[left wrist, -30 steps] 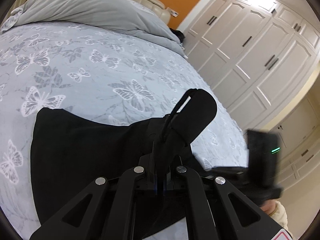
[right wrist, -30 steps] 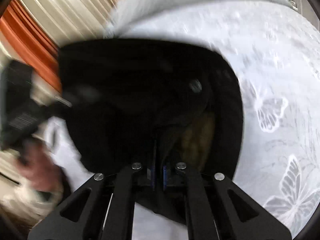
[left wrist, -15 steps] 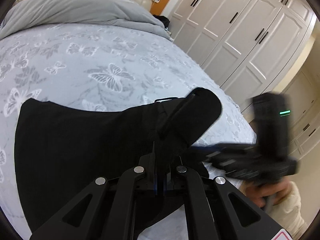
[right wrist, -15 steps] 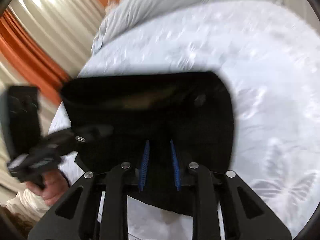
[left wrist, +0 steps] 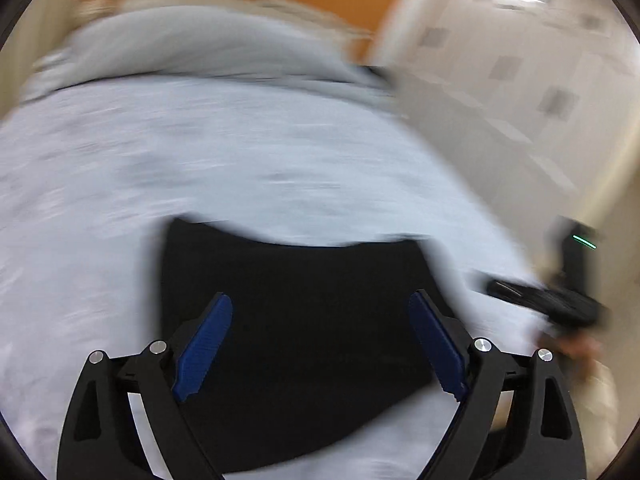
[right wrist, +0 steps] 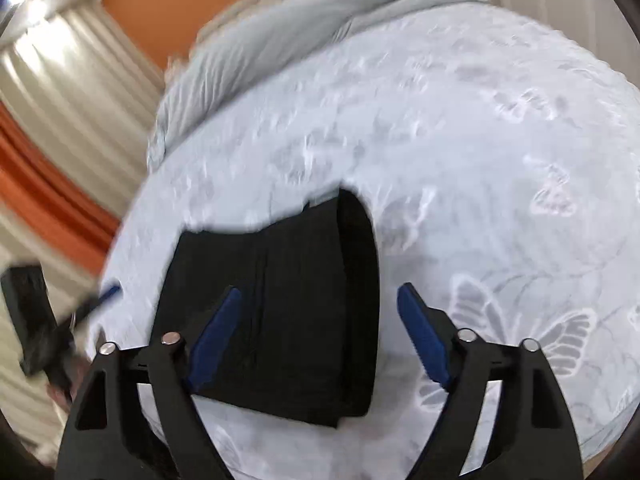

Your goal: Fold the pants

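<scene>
Presently, folded black pants (right wrist: 280, 312) are laid on butterfly-print bedspread (right wrist: 480, 160); left gripper (left wrist: 320, 344) and right gripper (right wrist: 320, 332) jaws are opening, nothing clamped.

Both hand-held grippers (left wrist: 320, 344) (right wrist: 320, 332) opening, empty

The folded black fabric pants (right wrist: 276, 300) lie flat on the pale butterfly-print bedspread (right wrist: 480, 168), near its front edge. Behind them, a grey rumpled duvet (right wrist: 304, 28) lies across the bed's far end.
</scene>
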Motion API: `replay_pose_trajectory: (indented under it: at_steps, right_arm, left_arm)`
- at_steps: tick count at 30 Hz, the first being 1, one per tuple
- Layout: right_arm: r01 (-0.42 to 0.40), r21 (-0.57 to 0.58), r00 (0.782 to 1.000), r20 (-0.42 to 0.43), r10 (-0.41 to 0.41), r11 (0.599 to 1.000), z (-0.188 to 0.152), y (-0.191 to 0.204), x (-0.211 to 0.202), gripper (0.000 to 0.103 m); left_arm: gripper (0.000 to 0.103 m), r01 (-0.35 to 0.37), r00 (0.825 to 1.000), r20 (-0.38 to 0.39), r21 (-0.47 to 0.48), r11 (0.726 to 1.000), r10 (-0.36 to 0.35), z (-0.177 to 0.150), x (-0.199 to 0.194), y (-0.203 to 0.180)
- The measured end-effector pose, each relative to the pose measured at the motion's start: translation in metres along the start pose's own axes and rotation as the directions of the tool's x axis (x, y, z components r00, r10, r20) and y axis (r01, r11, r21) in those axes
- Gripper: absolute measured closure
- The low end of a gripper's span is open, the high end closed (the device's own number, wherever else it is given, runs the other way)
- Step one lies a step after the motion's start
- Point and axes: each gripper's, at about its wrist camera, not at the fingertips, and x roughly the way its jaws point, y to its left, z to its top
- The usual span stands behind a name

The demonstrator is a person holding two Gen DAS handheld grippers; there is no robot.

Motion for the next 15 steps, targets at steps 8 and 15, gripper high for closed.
replay_pose_trajectory:
  at_steps: [8,15]
  right_arm:
    - [-0.17,0.031,0.981,-0.095,0.172,0.985,-0.018,0.013,0.007,0.093]
    - [0.029,-0.019,0.973,-0.227,-0.032,0.999,-0.03,-0.018,0.028,0.08]
  left_arm:
    - [0.016,-0.213,0.971,-0.159,-0.211,0.954,0.182,-0.002,0.04,0.063]
    - [0.016,-0.291,0.956,-0.08,-0.112,0.95,0.284,0.001,0.028,0.052]
